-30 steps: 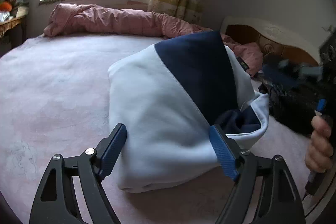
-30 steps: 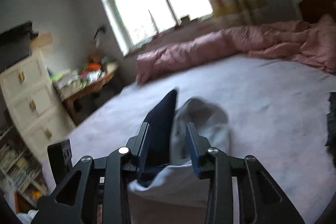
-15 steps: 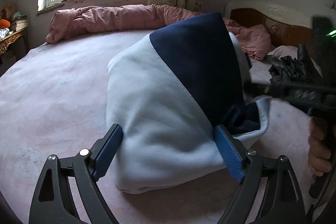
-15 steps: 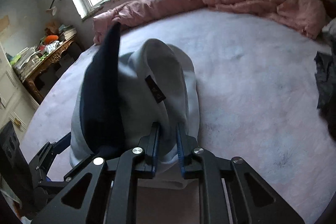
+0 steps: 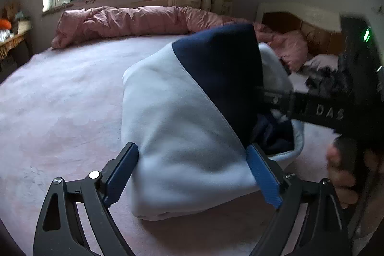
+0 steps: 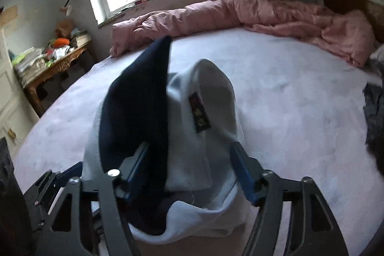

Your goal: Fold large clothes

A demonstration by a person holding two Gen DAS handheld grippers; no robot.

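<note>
A light-blue sweatshirt with a navy panel (image 5: pixel 180 124) sits bunched in a heap on the pink bed sheet (image 5: pixel 60 112). My left gripper (image 5: pixel 192 172) straddles its near end; its jaws are opening, and the cloth lies between the blue pads (image 5: pixel 264 174) without being pinched. In the right wrist view the same sweatshirt (image 6: pixel 211 112) shows its neck label (image 6: pixel 199 114). My right gripper (image 6: pixel 189 169) has its jaws opening too, with the collar cloth loose between them. The right gripper's black body (image 5: pixel 312 109) and the person's hand (image 5: pixel 340 160) reach in from the right.
A rolled pink duvet (image 5: pixel 134 20) runs along the bed's far side under the window. A wooden headboard (image 5: pixel 312 25) and a dark garment (image 6: pixel 374 116) are on the right. A cluttered side table (image 6: pixel 52 64) stands left of the bed.
The right gripper, shut on the sweatshirt's collar half a second ago, has spread its jaws and let go. The left jaws have widened a little. The heap stays in place.
</note>
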